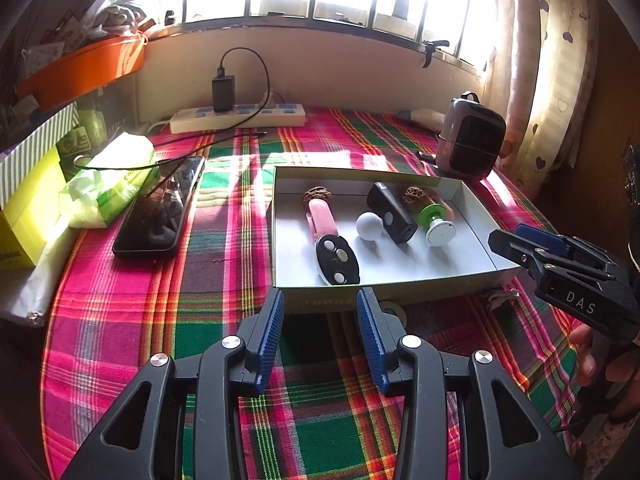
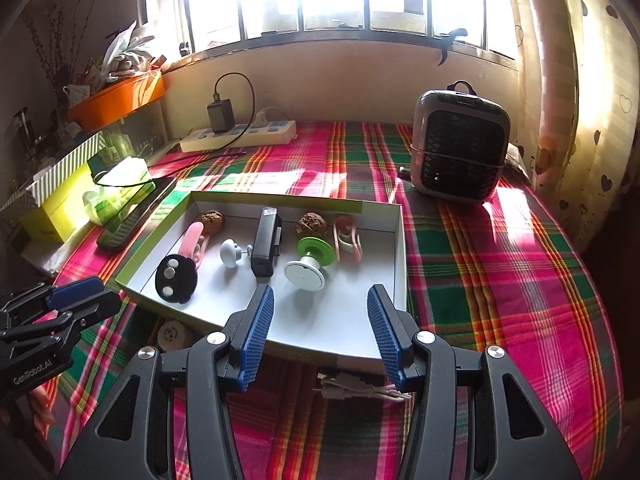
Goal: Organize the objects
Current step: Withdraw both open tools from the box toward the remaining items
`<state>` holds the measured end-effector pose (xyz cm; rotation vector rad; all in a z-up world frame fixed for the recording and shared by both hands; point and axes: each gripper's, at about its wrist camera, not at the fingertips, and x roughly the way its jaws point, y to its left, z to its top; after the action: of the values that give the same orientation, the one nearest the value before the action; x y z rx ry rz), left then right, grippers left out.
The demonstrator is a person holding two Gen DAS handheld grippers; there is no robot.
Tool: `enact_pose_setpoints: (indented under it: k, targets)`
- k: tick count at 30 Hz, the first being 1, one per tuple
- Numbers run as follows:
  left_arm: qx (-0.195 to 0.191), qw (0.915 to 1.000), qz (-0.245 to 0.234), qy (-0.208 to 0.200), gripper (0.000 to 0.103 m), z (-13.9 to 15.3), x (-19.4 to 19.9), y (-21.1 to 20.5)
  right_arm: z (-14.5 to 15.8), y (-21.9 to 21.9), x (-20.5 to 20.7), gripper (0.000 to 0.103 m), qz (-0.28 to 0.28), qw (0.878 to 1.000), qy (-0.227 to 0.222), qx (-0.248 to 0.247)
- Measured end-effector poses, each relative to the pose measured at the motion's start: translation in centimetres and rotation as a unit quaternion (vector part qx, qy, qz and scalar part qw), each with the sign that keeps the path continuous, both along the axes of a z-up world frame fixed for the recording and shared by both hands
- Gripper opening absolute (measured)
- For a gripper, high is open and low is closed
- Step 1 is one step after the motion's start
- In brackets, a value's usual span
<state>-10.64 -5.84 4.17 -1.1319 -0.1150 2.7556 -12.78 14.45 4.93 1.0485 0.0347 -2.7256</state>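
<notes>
Plaid cloth covers the table, with a phone at the left. The shallow white box sits mid-table, gathering the small items: black oval piece, white knob, black case, green-and-white spool. Both the left tool and right tool hover released and empty at its near edge, likely between placements.
</notes>
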Motion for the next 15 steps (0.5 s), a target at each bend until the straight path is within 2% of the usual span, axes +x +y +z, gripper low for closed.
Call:
enact_pose_setpoints:
  k: [5,15]
  targets:
    - [0.009,0.9999,-0.009,-0.006,0.038,-0.4,0.7,0.0,0.0,0.5,1.3,0.05,0.001,1.0,0.003,-0.006]
    - [0.025,0.9988,-0.035,-0.023,0.039,-1.8,1.4,1.0,-1.7,2.1,3.0,0.05,-0.014,1.0,-0.02,-0.018]
